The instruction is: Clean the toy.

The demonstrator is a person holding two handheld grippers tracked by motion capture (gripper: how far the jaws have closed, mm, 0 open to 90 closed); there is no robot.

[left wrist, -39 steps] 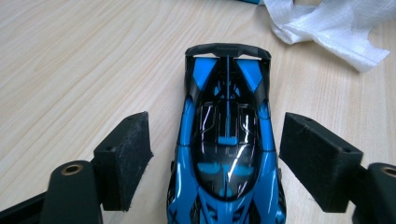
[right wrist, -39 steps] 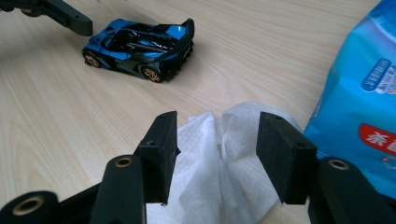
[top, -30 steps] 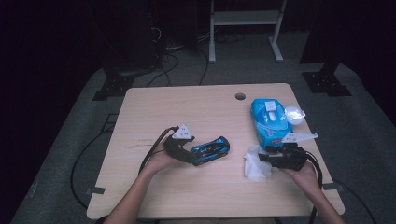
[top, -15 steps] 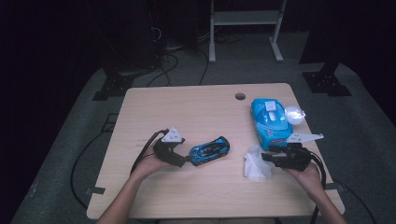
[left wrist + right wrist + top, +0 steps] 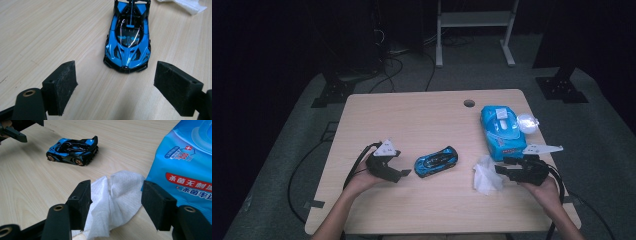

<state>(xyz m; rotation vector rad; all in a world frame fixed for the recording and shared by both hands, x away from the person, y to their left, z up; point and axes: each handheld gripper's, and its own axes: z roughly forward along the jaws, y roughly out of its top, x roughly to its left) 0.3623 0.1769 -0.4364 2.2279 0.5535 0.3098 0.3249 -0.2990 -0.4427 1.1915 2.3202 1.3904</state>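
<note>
High view: wipe pack (image 5: pixel 501 131) and tissue (image 5: pixel 486 175) noted beside toy car (image 5: pixel 436 161), its nose toward left claw (image 5: pixel 404 173); both claws, right claw (image 5: pixel 502 169) included, just opened wider, nothing gripped.

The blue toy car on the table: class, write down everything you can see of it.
The small glossy blue-and-black toy sports car stands upright on its gold-rimmed wheels on the pale wooden table. It has a dark windscreen, black vents and a rear wing, and looks like painted metal or plastic. Its nose points at the open left claw, which is clear of it. The crumpled white wipe lies apart; nothing touches the car.
</note>
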